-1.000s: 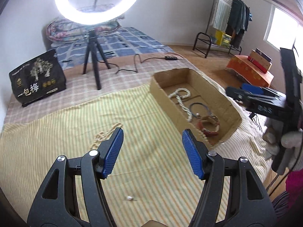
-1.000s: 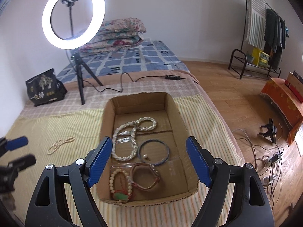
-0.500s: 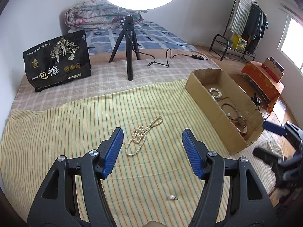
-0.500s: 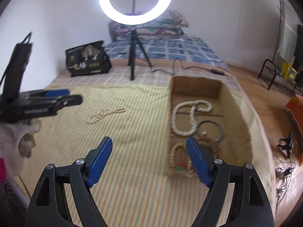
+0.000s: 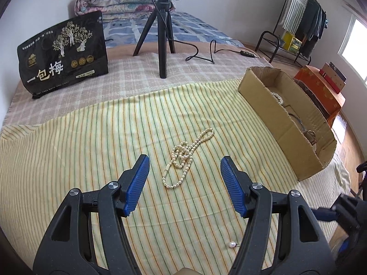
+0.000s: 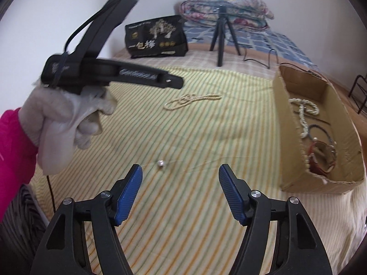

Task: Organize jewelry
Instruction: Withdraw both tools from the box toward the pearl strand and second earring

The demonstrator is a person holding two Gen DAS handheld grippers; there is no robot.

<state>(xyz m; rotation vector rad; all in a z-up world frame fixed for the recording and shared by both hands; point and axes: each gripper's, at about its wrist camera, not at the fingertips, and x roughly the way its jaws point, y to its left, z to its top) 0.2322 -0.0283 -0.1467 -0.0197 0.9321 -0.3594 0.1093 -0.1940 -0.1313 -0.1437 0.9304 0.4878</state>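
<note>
I hover my left gripper (image 5: 184,181), fingers spread and empty, over the tangled cream pearl necklace (image 5: 187,153) left of the brown cardboard box (image 5: 282,119); I should descend onto its bunched middle; my right gripper (image 6: 180,191), fingers narrowing on nothing, faces the loose white pearl (image 6: 160,163).

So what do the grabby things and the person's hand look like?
Each gripper, left and right, has black plastic arms with silver screws and ribbed blue pads. The left one's black body carries pale lettering and a thin black cable. The hand wears a light grey glove below a bright pink sleeve.
</note>
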